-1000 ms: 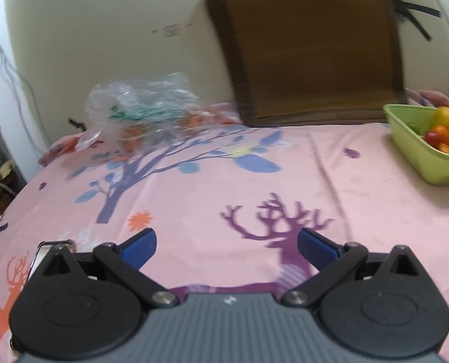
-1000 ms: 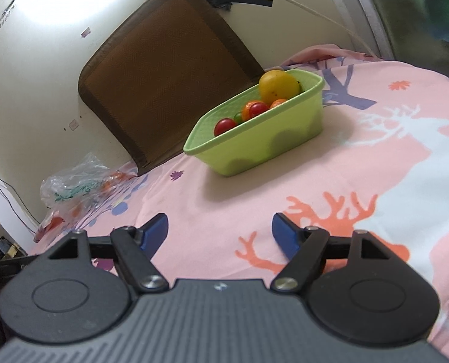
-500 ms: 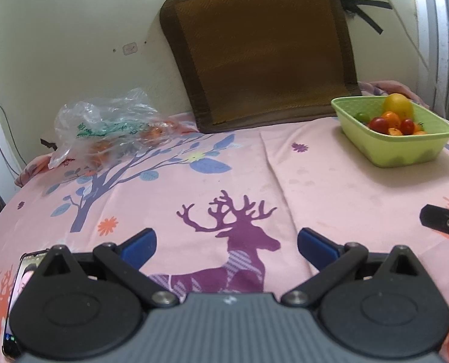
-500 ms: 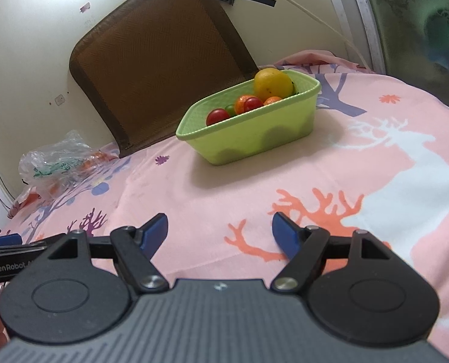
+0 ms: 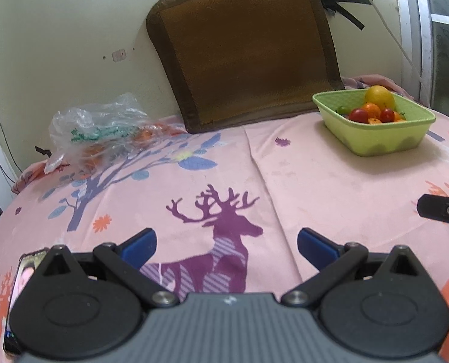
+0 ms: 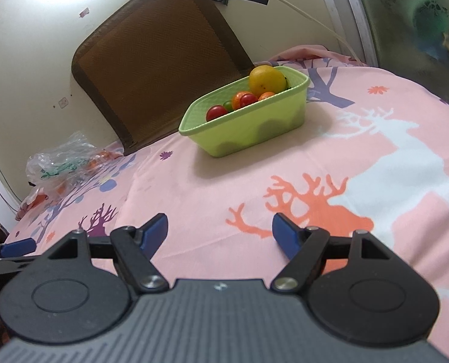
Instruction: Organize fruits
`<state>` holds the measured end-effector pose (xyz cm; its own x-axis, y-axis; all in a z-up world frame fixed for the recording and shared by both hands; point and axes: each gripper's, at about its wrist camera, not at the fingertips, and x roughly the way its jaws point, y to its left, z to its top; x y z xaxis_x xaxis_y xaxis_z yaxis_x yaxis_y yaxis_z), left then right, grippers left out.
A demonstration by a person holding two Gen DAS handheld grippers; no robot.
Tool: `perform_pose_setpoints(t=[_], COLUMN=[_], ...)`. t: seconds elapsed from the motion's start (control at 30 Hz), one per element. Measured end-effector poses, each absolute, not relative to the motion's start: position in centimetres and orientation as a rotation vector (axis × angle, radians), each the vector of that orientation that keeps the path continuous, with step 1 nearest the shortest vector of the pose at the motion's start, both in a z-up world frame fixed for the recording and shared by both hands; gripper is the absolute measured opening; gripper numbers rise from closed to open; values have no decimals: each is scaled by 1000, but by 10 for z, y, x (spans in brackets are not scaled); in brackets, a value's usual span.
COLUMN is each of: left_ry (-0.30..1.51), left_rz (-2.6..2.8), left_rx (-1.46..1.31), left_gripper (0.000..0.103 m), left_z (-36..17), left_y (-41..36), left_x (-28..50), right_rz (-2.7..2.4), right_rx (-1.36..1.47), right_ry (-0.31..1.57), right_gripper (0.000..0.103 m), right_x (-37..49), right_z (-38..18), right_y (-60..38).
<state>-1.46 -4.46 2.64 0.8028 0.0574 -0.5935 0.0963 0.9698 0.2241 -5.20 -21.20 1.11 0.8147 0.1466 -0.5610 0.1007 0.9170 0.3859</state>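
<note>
Both claws look like the same build. Left claw (image 5: 226,243): grey ribbed plastic body w/ a tiny white logo at top centre, two big round black discs either side, black triangle-cutout brackets, black link arms w/ silver pivot screws, blue pads (image 5: 139,243) on the tips. Right claw (image 6: 219,231): same deal, grey ribbed housing, black discs, silver screws, blue pads (image 6: 153,233). In the left cam, a black bit w/ one small screw pokes in at the right edge, prob. part of the other claw, can't tell for sure.
</note>
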Motion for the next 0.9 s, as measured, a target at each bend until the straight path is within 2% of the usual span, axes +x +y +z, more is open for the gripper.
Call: perform_pose_setpoints(t=[0.9], left_ry=[716], left_rz=[-38], left_rx=[195], left_gripper=[103], left_z=[10], left_y=[-37], left_x=[-50], right_rz=[42], right_rx=[381], right_ry=[615], right_gripper=[79], right_x=[-92], right_z=[16], right_y=[-195])
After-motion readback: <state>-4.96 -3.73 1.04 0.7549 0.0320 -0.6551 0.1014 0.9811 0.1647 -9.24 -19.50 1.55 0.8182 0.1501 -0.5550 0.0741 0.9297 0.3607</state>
